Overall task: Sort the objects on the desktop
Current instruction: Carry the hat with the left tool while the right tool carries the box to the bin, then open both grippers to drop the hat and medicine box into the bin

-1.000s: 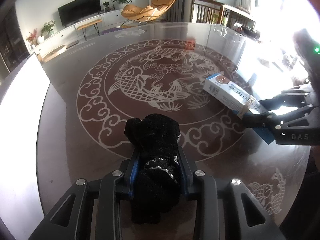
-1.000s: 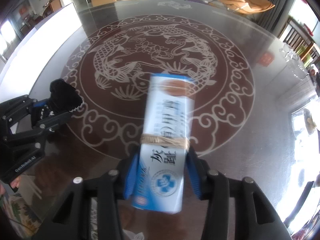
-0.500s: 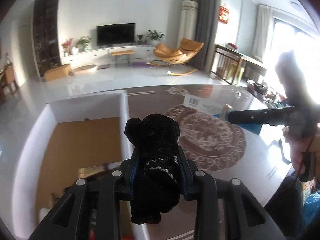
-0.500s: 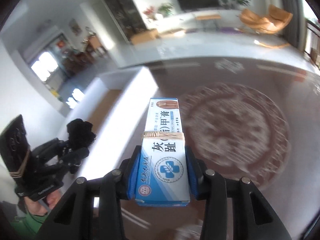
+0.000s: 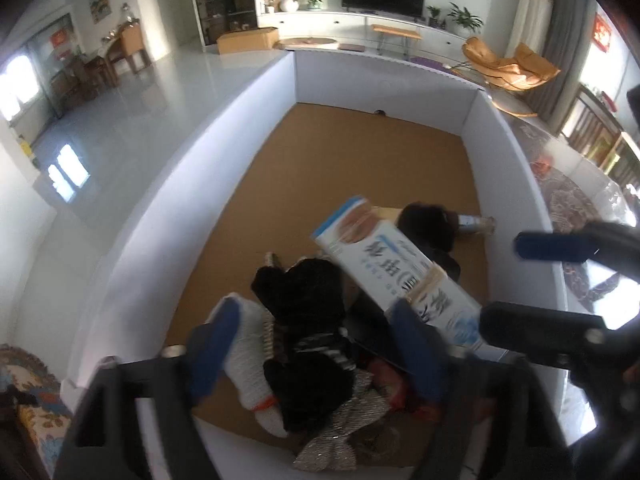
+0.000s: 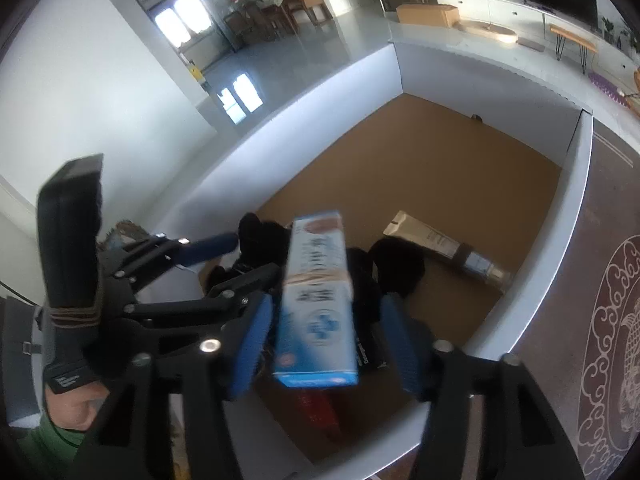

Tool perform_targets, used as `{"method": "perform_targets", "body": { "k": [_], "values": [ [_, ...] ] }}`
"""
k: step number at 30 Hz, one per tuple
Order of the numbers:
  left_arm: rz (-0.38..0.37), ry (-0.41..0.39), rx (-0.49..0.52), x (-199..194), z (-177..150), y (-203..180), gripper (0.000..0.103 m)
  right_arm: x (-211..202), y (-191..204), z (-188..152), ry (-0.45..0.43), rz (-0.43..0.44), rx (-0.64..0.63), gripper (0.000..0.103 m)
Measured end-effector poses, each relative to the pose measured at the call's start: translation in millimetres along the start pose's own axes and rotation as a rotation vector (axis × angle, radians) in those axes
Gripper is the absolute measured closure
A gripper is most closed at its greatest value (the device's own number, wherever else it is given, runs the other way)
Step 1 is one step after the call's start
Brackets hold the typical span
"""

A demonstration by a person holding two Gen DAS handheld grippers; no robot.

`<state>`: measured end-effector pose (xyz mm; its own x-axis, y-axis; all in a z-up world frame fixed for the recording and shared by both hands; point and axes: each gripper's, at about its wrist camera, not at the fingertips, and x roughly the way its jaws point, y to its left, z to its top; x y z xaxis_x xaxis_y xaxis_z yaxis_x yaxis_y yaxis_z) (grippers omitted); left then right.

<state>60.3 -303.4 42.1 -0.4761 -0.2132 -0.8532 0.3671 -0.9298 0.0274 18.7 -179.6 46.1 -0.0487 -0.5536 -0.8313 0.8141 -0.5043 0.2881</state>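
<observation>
surface: white-walled box, brown floor | on it: tan packet; white sock; silver bow

Daylight fills both views, pouring from windows far beyond the left tongs and blowing out to white. The floor past them gleams with glare. Fisheye bending curves the bin walls and darkens the corners. Motion blur smears the box between the right tongs and softens the blue pads. Below the tongs the bin's contents lie in shadow.
</observation>
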Motion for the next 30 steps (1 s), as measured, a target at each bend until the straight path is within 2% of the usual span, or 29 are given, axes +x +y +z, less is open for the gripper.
{"method": "perform_targets", "body": {
  "k": [2, 3, 8, 12, 17, 21, 23, 25, 27, 30],
  "values": [
    [0.031, -0.022, -0.028, -5, -3, -3, 0.012, -8, 3, 4, -0.008, -0.059, -0.041, 0.011],
    [0.037, -0.027, -0.047, -6, -4, -3, 0.012, -11, -4, 6, -0.008, -0.087, -0.05, 0.01],
    [0.015, -0.039, -0.129, -14, -3, 11, 0.005, -25, -16, 16, 0.021, -0.209, -0.068, 0.01],
    [0.128, -0.075, -0.148, -27, -7, 13, 0.005, -35, -18, 10, 0.029, -0.27, -0.095, 0.009],
    [0.168, -0.083, -0.189, -44, -9, 16, 0.005, -38, -16, 7, 0.026, -0.269, -0.118, 0.009],
    [0.153, -0.107, -0.215, -55, -10, 19, 0.005, -31, -13, 4, 0.032, -0.273, -0.142, 0.009],
    [0.173, -0.063, -0.238, -54, -7, 20, 0.005, -29, -14, 2, 0.033, -0.271, -0.147, 0.009],
    [0.196, -0.012, -0.251, -53, -5, 22, 0.0, -28, -17, 0, 0.032, -0.268, -0.143, 0.009],
    [0.226, -0.02, -0.283, -54, -7, 22, 0.0, -28, -21, 0, 0.028, -0.264, -0.134, 0.009],
    [0.189, -0.05, -0.317, -57, -12, 21, 0.0, -32, -27, 1, 0.018, -0.259, -0.122, 0.009]
  ]
}}
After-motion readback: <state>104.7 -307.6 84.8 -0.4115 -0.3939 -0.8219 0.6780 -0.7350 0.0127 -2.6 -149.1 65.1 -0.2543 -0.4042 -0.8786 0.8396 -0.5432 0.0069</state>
